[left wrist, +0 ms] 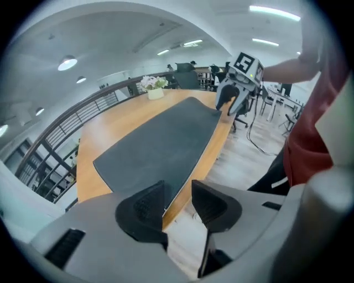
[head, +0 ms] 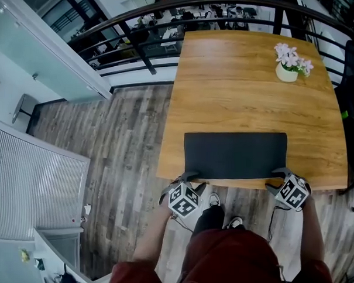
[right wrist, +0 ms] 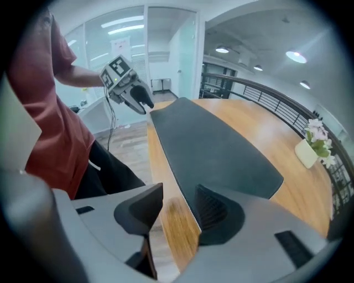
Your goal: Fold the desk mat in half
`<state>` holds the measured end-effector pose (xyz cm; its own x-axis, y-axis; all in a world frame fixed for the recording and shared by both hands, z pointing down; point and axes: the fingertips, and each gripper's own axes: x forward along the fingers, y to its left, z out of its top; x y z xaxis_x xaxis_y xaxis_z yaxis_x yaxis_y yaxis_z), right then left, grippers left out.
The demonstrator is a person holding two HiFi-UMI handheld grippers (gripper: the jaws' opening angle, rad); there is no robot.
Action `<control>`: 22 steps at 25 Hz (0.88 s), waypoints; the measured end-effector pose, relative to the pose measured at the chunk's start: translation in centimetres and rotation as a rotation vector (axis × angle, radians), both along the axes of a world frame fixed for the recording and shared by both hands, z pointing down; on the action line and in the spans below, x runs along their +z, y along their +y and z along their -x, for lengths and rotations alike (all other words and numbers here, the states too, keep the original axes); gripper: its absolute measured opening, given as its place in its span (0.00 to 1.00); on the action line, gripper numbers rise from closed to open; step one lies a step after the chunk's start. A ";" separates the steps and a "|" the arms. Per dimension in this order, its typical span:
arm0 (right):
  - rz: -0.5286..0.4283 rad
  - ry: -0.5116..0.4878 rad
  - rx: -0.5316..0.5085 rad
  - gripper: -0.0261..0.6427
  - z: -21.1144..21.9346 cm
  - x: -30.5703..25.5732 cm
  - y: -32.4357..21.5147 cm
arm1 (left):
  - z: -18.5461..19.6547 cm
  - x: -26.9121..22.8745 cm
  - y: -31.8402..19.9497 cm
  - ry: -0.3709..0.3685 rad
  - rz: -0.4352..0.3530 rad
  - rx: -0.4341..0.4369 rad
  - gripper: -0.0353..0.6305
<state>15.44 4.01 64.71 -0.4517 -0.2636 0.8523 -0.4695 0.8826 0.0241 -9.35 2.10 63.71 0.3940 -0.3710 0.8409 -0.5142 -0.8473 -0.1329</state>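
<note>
Desk mat (head: 236, 155): dark, rectangular, lies flat and unfolded on the wooden counter (head: 251, 93). Its long side runs along the near edge, with a thin strip of bare wood showing between mat and edge.

Left claw (head: 189, 177): at the mat's near-left corner. The left gripper view shows its jaws moderately apart, not clamped. The mat's corner and the counter's edge run into the gap between them.

Right claw (head: 281, 173): at the mat's near-right corner. The right gripper view shows its jaws apart to about the same width. The bare wood strip sits between them, and the mat's edge meets the jaw on the counter side.

Both claws are level with the counter's near edge, one at each end of the mat's near side.

White flower pot (head: 287, 73) with pale pink blooms: far right part of the counter, well apart from the mat.

Dark railing (head: 131, 28) curves past the far side. Grey plank floor (head: 118, 146) lies to the left.
</note>
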 end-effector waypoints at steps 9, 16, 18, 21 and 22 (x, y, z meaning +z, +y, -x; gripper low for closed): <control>-0.173 -0.243 0.226 0.33 1.7 -4.8 -3.6 | -1.3 -4.3 -3.6 0.277 -0.156 -0.287 0.31; -0.356 -0.404 0.357 0.33 4.0 -11.7 -6.0 | -1.6 -10.0 -5.6 0.439 -0.326 -0.405 0.31; -0.439 -0.446 0.405 0.32 4.0 -13.7 -7.3 | -1.8 -11.6 -6.6 0.480 -0.366 -0.421 0.32; -0.516 -0.490 0.456 0.32 3.9 -16.6 -8.5 | -1.9 -14.5 -8.0 0.536 -0.434 -0.440 0.33; -0.535 -0.499 0.473 0.32 3.8 -17.6 -8.8 | -2.0 -15.4 -8.3 0.553 -0.451 -0.446 0.33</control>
